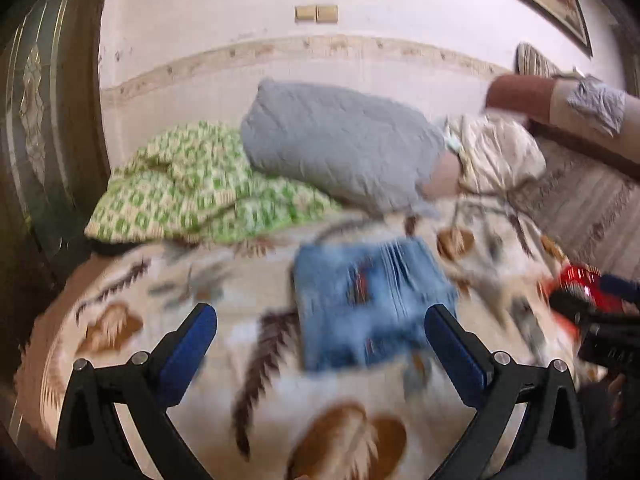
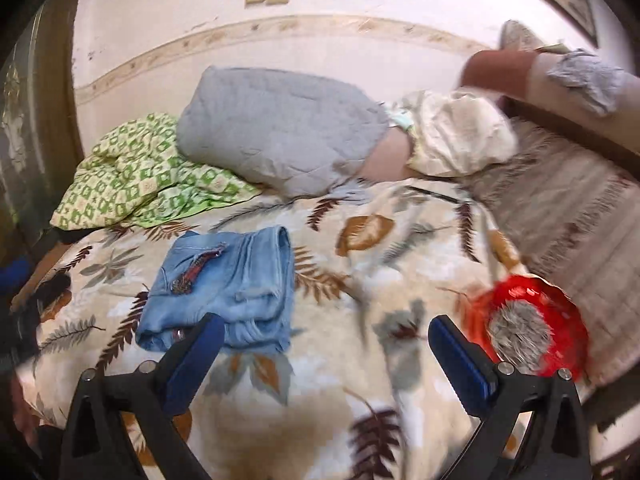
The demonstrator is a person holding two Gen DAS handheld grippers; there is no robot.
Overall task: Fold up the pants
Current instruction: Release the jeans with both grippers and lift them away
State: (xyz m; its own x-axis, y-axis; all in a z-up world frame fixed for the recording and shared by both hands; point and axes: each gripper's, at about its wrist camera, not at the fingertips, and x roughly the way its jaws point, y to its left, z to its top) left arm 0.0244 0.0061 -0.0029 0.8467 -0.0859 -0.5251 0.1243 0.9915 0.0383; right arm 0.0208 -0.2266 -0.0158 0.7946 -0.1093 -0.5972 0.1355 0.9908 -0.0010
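The light blue denim pants (image 1: 368, 304) lie folded into a compact rectangle on the leaf-patterned bedspread (image 1: 224, 312). A red embroidered patch shows on top in the right wrist view (image 2: 224, 284). My left gripper (image 1: 320, 344) is open and empty, held above the bed just in front of the pants. My right gripper (image 2: 320, 348) is open and empty, with the pants ahead and to its left. The right gripper's body (image 1: 600, 320) shows at the right edge of the left wrist view.
A grey pillow (image 2: 276, 128), a green patterned cloth (image 2: 136, 176) and a cream pillow (image 2: 456, 136) lie at the far side by the wall. A red bowl-like object (image 2: 528, 320) sits on the bed at right. A striped blanket (image 2: 568, 216) covers the right side.
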